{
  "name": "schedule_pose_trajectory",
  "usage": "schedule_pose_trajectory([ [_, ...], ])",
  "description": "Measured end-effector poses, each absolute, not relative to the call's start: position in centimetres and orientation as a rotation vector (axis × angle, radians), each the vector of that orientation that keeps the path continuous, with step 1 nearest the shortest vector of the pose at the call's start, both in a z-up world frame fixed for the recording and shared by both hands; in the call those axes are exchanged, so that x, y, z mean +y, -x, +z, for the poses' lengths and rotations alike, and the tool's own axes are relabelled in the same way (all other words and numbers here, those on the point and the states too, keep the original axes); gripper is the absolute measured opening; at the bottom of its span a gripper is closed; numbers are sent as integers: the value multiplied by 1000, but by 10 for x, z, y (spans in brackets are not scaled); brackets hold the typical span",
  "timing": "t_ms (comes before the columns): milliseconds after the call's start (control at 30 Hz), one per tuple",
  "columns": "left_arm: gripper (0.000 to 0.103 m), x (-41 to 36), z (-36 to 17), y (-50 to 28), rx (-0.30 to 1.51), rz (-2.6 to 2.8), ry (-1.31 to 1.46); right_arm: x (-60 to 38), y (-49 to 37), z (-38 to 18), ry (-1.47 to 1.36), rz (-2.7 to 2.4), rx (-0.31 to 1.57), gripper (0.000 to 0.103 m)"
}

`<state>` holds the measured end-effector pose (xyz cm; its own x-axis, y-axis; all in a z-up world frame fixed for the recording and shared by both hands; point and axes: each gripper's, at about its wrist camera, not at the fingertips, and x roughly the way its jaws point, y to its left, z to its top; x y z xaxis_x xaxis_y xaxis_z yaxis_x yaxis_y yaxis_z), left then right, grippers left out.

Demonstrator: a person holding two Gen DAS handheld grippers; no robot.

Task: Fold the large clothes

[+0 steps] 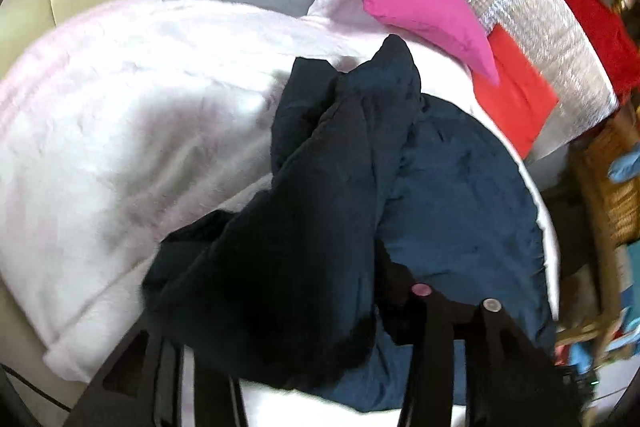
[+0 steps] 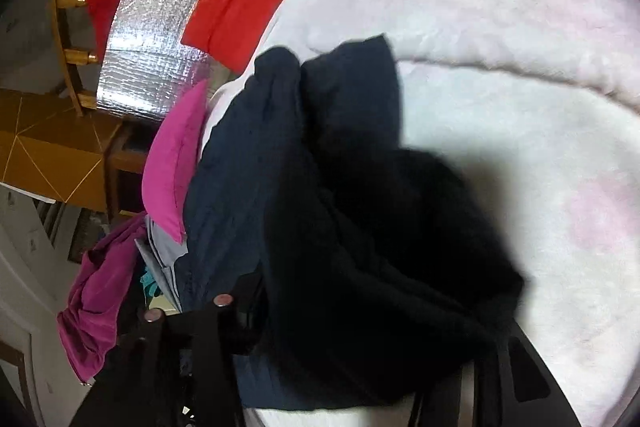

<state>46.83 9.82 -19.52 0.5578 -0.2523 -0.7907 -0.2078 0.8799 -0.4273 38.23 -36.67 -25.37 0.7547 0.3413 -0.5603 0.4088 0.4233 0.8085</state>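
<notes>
Your left claw (image 1: pixel 320 379) is matte black plastic: two flat, broad fingers (image 1: pixel 496 359) that enter from the lower edge of its wrist view, each with an angular cut-out window near its base. On the one finger you can see two round fasteners, one silvery (image 1: pixel 491 305) and one that looks pinkish (image 1: pixel 421 290). Your right claw (image 2: pixel 340 367) is built the same way, black and slab-sided, with a window cut into the far finger (image 2: pixel 524 375) and two small round metal fasteners (image 2: pixel 222 300) side by side near the tip of the other. No sleeve or hand of yours shows in either view.
</notes>
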Motion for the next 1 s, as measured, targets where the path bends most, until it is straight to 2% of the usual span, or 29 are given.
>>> schedule_pose_trajectory([
  [100,50,93,-181,-456,969,0,417,-383,-360,-248,-1164,-94,755,62],
  [300,52,88,-169,-433,915,46,291,-410,-313,-216,-1028,-228,689,64],
  [433,55,83,-162,-416,879,90,198,-399,-312,-180,-860,-213,614,64],
  [500,57,81,-159,-410,860,101,168,-387,-319,-167,-796,-182,598,54],
  [667,64,74,-140,-394,721,163,40,-350,-353,-152,-686,-112,621,47],
  [1000,64,67,-135,-396,669,136,0,-321,-389,-161,-613,-101,657,46],
])
